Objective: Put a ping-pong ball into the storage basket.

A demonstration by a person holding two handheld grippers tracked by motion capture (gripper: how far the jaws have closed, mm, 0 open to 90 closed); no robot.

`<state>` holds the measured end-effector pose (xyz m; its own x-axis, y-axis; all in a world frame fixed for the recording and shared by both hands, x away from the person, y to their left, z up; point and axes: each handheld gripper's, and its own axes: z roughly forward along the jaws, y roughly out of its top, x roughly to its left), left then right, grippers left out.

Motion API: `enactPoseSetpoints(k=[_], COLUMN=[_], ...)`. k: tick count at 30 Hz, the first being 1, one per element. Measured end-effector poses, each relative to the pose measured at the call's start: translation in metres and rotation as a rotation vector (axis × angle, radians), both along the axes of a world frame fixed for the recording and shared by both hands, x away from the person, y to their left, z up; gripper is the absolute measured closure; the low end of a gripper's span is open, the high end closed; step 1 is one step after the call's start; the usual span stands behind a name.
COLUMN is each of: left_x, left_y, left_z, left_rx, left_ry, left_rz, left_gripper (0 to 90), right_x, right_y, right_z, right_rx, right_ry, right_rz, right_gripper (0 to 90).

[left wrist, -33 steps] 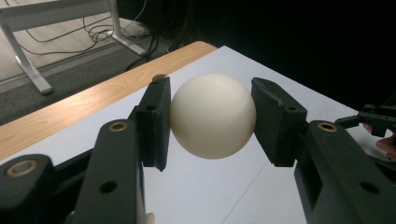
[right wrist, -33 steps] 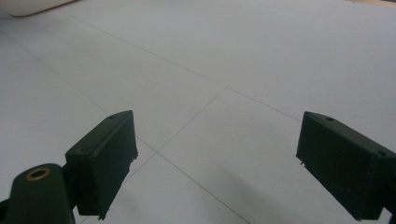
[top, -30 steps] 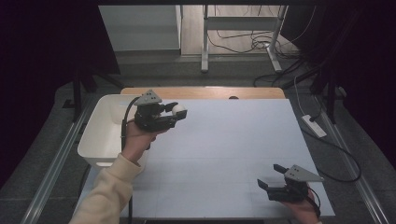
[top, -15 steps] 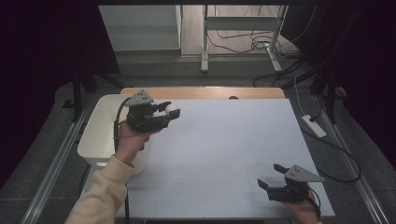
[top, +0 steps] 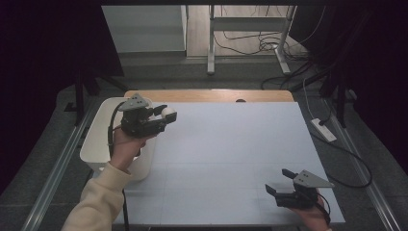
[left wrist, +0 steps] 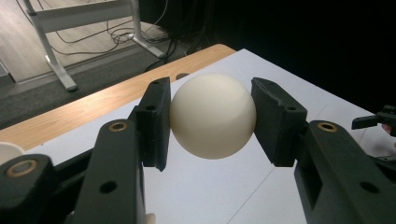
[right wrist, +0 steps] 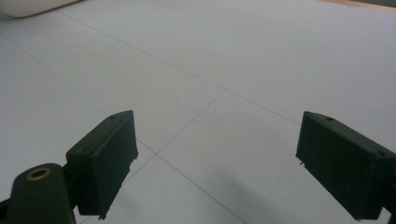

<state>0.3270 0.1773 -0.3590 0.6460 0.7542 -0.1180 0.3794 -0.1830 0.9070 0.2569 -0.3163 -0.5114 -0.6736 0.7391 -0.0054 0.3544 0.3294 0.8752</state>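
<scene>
Left gripper (top: 166, 115) raised level at far left, clamped on white ball (left wrist: 212, 115); right gripper (top: 279, 182) low near right, jaws apart.

No legible text or labels

Pretty dim room, dark on both sides. White table (top: 250, 159) with a wooden far edge, grey floor (top: 192, 72), a metal desk frame (top: 211, 43) behind, cables (top: 269, 45) and 1 power strip (top: 324, 130).
</scene>
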Motion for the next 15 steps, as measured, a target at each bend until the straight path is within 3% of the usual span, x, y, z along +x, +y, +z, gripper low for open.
enactPoseSetpoints(k=[15], left_x=[-0.003], left_y=[0.021], left_z=[-0.005], left_rx=[0.005], left_ry=[0.012], left_rz=[0.059], left_gripper=[50.5], right_x=[0.000], right_y=[0.001], right_z=[0.000], right_rx=[-0.006], right_ry=[0.002], right_rz=[0.002], right_gripper=[12.5])
